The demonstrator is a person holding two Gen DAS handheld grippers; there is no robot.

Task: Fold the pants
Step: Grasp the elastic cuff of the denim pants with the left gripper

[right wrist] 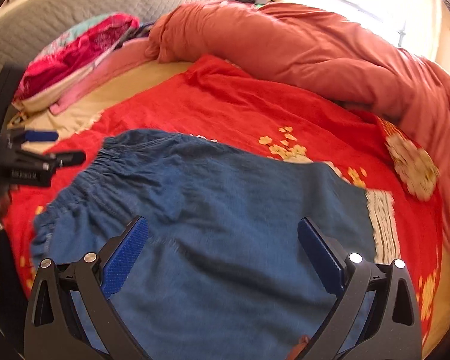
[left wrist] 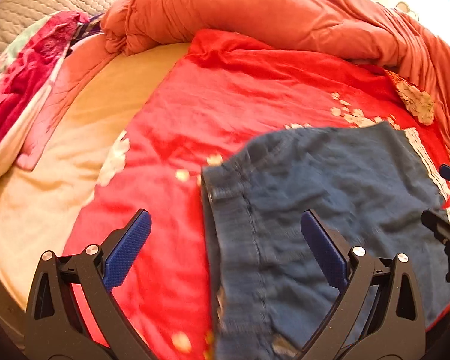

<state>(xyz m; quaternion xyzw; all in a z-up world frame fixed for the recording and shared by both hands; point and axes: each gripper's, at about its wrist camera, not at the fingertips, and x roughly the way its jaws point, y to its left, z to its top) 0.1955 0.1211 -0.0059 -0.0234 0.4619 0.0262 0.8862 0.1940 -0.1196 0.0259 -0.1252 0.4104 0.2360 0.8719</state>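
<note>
- the pants lie flat on the red bedspread on the bed, partly folded by the look of it.
- left gripper and right gripper both hover above the denim with fingers spread apart, holding nothing.
- risk: pinching the bedspread along with the denim, or one layer only, would skew the fold.
- elastic waistband points left in the right wrist view; long axis runs left to right.

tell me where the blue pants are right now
The blue pants lie on the red floral blanket, under the open right gripper, with the open left gripper over their waistband edge.
</note>
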